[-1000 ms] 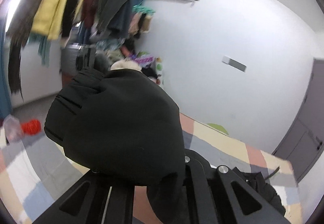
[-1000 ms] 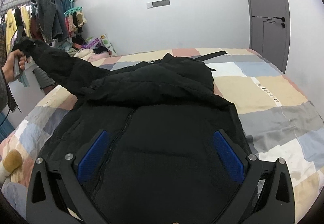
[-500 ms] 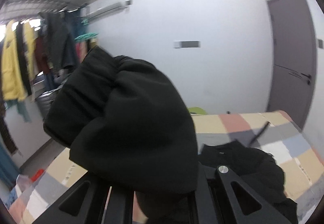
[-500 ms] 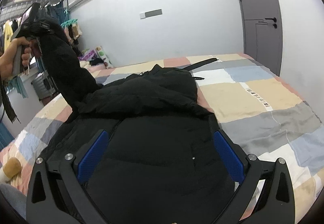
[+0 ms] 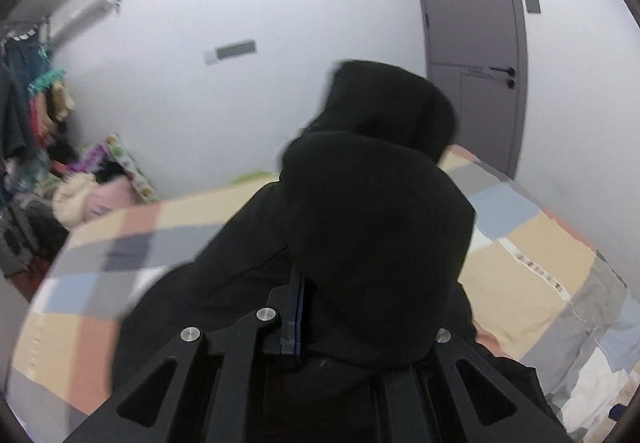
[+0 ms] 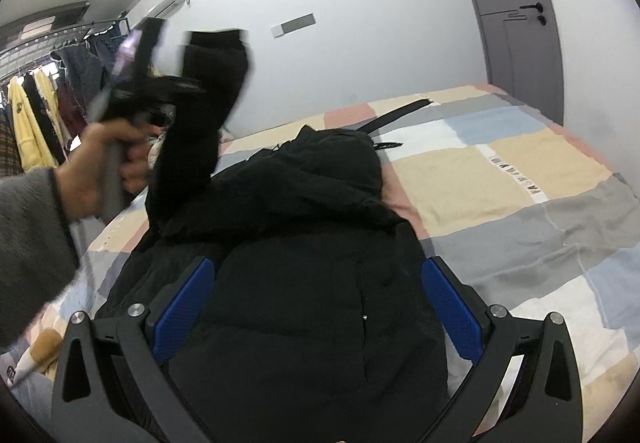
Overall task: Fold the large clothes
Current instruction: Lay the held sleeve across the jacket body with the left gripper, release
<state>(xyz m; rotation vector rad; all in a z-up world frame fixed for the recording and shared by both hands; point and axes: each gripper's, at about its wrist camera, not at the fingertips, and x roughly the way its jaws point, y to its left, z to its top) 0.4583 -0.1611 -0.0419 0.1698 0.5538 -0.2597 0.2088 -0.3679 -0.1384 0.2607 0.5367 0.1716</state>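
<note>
A large black padded jacket (image 6: 304,243) lies front-up on the patchwork bed cover (image 6: 520,179), hood toward the far wall. My left gripper (image 5: 360,327) is shut on the jacket's left sleeve (image 5: 372,211), whose cuff bulges over the fingers and hides them. In the right wrist view the left gripper (image 6: 160,99) is held high at the left, with the sleeve (image 6: 200,115) hanging from it over the jacket's body. My right gripper (image 6: 316,307) is open just above the jacket's lower front, its blue pads (image 6: 184,303) on either side of the cloth.
A clothes rack (image 6: 44,99) with hanging garments stands at the left. A pile of cushions and clothes (image 5: 96,183) lies by the bed's far left corner. A grey door (image 6: 516,15) is in the right wall. A black strap (image 6: 396,115) lies near the hood.
My left gripper has swung the sleeve up and rightward, from the bed's left edge toward the jacket's middle. My right gripper has stayed open above the jacket's front.
</note>
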